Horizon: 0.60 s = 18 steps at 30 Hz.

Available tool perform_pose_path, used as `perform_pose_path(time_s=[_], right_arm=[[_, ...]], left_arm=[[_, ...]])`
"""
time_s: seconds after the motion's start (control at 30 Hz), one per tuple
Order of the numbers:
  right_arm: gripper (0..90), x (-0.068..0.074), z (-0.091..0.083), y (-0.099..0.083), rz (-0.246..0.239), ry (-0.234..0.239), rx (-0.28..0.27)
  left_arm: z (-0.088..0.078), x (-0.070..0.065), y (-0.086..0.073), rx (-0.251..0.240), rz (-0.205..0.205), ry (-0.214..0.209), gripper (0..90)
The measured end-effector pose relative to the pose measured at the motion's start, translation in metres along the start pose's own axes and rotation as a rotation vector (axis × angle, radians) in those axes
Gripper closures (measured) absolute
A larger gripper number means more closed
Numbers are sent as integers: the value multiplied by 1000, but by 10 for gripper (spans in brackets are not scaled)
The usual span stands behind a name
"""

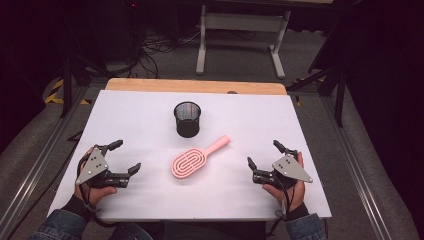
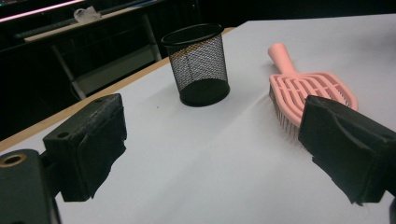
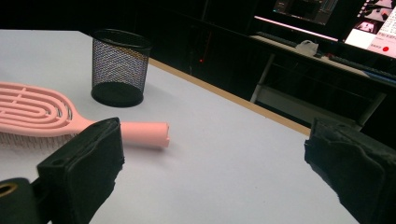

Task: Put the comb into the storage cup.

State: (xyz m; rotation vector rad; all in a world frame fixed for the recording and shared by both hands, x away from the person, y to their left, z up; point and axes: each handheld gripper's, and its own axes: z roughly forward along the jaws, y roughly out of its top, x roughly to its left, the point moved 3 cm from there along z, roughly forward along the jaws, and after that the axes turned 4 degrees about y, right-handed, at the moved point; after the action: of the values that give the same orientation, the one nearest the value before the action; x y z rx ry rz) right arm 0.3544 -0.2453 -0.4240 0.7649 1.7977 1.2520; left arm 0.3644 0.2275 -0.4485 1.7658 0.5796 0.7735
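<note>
grey floor [image 1: 240, 65], white desk frame [image 1: 242, 22], dark room

My table [image 1: 150, 107] is covered by a white sheet, with a strip of bare wood showing along its far edge. On the sheet, toward the far middle, stands a black mesh cup [image 1: 187, 119], upright. Just nearer and a little to the right lies a pink hairbrush [image 1: 196, 157], bristles down, its handle angled toward the far right, apart from the cup.
</note>
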Motion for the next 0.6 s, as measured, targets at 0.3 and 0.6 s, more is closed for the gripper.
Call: perform_pose_path(time_s=[0.3, 0.6], right_arm=[[51, 2, 3, 1, -3, 10, 16], [54, 2, 20, 10, 12, 43, 71]], left_arm=[[-1, 0, -1, 7, 2, -9, 84], [-1, 2, -3, 18, -10, 5, 93]])
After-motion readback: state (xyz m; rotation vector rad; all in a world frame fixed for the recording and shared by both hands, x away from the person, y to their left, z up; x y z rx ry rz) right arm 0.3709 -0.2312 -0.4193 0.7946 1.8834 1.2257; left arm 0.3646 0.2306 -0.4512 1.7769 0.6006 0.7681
